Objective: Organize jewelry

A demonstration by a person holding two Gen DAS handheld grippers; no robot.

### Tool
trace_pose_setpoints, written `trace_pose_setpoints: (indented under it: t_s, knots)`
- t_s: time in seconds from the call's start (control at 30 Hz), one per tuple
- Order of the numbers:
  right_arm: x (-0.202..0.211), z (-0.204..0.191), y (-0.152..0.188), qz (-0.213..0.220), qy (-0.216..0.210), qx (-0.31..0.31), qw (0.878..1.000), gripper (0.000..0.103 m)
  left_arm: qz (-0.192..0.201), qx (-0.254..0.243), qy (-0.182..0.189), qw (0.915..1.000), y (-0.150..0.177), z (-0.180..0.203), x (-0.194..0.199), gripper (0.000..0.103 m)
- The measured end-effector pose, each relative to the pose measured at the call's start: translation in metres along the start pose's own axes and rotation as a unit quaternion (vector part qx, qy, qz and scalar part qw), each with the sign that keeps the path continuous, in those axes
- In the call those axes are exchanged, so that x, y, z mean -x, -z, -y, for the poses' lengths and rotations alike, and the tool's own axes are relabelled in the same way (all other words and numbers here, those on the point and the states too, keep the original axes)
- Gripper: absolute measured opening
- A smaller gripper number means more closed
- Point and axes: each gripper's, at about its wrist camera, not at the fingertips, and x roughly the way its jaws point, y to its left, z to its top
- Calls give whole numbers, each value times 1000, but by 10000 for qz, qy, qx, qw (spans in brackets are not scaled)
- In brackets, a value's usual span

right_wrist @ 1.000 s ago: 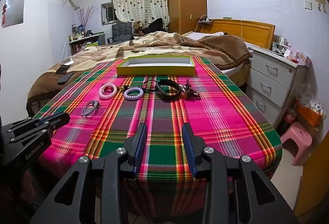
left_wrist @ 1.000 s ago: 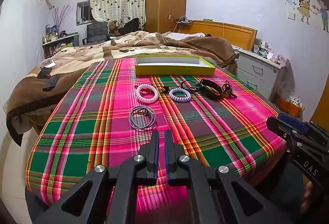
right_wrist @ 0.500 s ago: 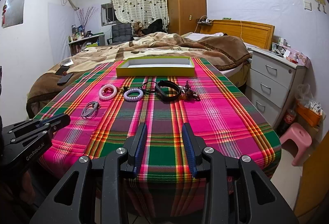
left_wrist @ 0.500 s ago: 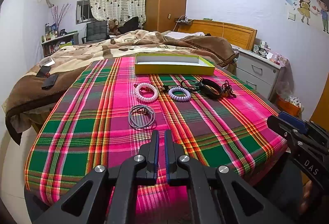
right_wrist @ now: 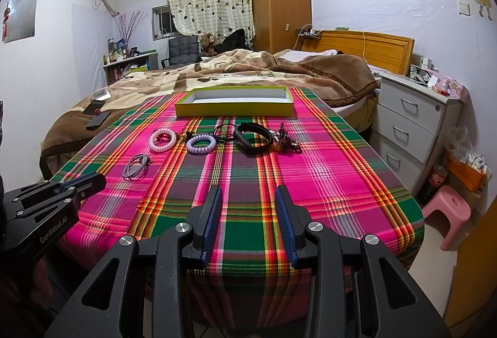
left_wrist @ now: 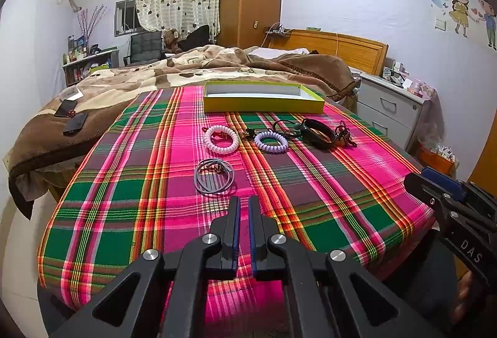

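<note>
Plaid-covered worktop (left_wrist: pixel 130 214) shows no change: your left hand-held gripper (left_wrist: pixel 243 207) remains pressed together and empty, the right (right_wrist: pixel 248 198) spread. Jewelry, including the grey cord (left_wrist: pixel 214 176), lies unsorted before the yellow box (left_wrist: pixel 264 103). Nothing is started.

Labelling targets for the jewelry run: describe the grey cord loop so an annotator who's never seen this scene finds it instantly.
Start at the plaid tablecloth with the yellow box at its far end. A row of jewelry lies just this side of the box; the grey cord loop lies alone, nearer the camera than that row, ahead of the left gripper. Unlike the pale spiral bracelet behind it, it is thin, flat, dull grey cord.
</note>
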Motion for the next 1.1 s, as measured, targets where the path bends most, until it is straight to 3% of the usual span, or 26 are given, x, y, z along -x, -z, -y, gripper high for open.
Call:
trace_pose_setpoints:
  t_s: [1.1]
  knots:
    - [2,-1,-3,18,1,-11,10000,36,-19,-11,-7,10000,1,0,-1,4]
